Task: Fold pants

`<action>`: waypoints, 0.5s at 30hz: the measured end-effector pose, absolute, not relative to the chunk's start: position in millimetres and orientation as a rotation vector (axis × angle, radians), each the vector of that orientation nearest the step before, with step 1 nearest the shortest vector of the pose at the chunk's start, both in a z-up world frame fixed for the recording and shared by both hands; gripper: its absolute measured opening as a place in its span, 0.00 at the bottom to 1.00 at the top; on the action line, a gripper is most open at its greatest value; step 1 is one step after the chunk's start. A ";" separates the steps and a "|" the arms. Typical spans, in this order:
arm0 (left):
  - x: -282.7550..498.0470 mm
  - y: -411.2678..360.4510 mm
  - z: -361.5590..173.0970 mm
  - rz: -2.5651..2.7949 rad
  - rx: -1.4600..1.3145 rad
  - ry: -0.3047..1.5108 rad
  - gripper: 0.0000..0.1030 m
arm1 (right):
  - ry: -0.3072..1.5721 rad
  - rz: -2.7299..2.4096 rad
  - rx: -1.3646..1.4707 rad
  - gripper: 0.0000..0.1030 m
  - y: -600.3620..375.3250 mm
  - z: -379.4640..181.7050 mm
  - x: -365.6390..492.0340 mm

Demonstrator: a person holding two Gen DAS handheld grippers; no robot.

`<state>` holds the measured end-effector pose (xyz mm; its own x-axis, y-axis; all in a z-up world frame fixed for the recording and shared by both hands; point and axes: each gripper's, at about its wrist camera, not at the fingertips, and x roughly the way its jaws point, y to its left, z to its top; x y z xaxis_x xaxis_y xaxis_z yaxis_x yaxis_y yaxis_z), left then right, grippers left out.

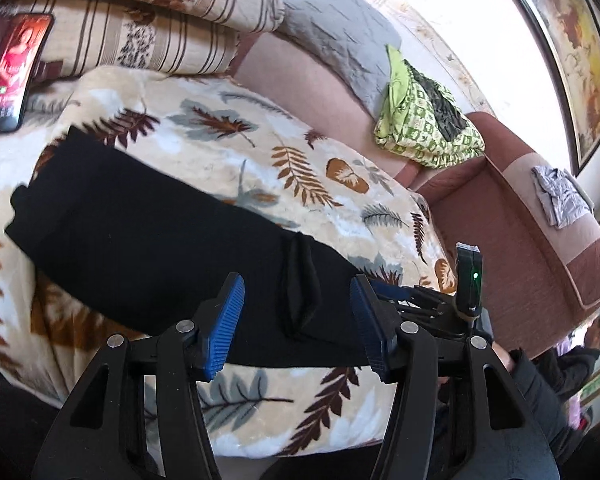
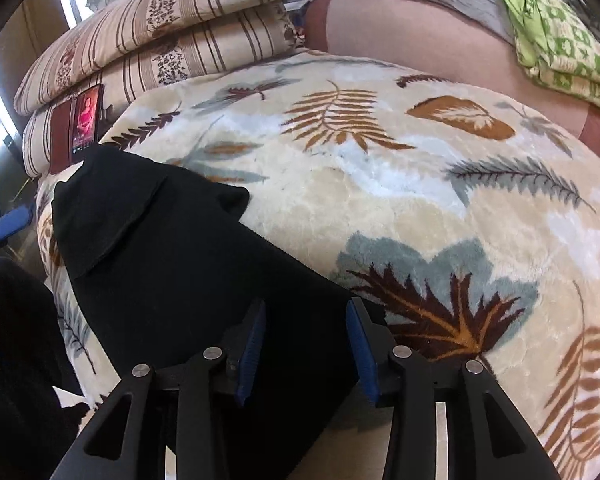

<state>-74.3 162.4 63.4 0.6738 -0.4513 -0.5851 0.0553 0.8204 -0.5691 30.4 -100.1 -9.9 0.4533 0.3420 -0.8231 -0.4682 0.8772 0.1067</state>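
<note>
- Right now my left claw hangs over the near edge of the pants, its blue pads well apart and pressing on nothing; black cloth shows in the gap, but I read it as lying below, not pinched.
- My right claw sits low at the other end of the pants, jaws apart with cloth showing between them; the pads do not look to be squeezing it, so I call it unclamped.
- The pants lie as one long dark strip across the blanket, the legs seemingly already stacked one on the other, with a small upright pucker in the cloth just ahead of my left claw.
- In the right view the far end shows a flap or pocket edge, so I take that for the waist; it is too dark to be sure.
- My judgement: the lengthwise fold is done and the crosswise fold is not yet made.
- Next I would need both claws to pinch one end's corners and carry them over to the other end, keeping the edges lined up and the pucker smoothed out.
- Farther back, a phone leans on the striped bedding, near the pants' far end, so I would keep clear of it.
- Beyond that, a green cloth rests on the sofa.
</note>
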 end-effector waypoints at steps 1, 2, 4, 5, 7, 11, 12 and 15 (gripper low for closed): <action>-74.0 160.8 61.1 -0.297 -0.559 0.793 0.52 | 0.971 0.501 -0.150 0.39 -99.5 -10.0 28.9; -74.1 158.4 58.0 -0.292 -0.571 0.803 0.52 | 0.963 0.499 -0.151 0.39 -99.6 -9.9 27.4; -75.0 153.3 52.6 -0.280 -0.584 0.822 0.52 | 0.949 0.498 -0.145 0.39 -101.1 -9.8 24.3; -75.9 150.1 51.2 -0.280 -0.583 0.827 0.52 | 0.943 0.499 -0.148 0.39 -101.5 -9.7 22.9; -79.2 145.5 48.8 -0.280 -0.580 0.837 0.52 | 0.937 0.497 -0.156 0.40 -101.6 -9.0 20.8; -85.6 153.2 52.2 -0.271 -0.585 0.817 0.52 | 0.929 0.488 -0.173 0.40 -99.4 -8.9 19.4; -89.0 161.9 54.1 -0.258 -0.594 0.797 0.52 | 0.929 0.489 -0.173 0.40 -99.2 -8.9 19.8; -98.8 193.6 53.3 -0.202 -0.623 0.734 0.52 | 0.930 0.485 -0.170 0.40 -97.2 -8.3 18.9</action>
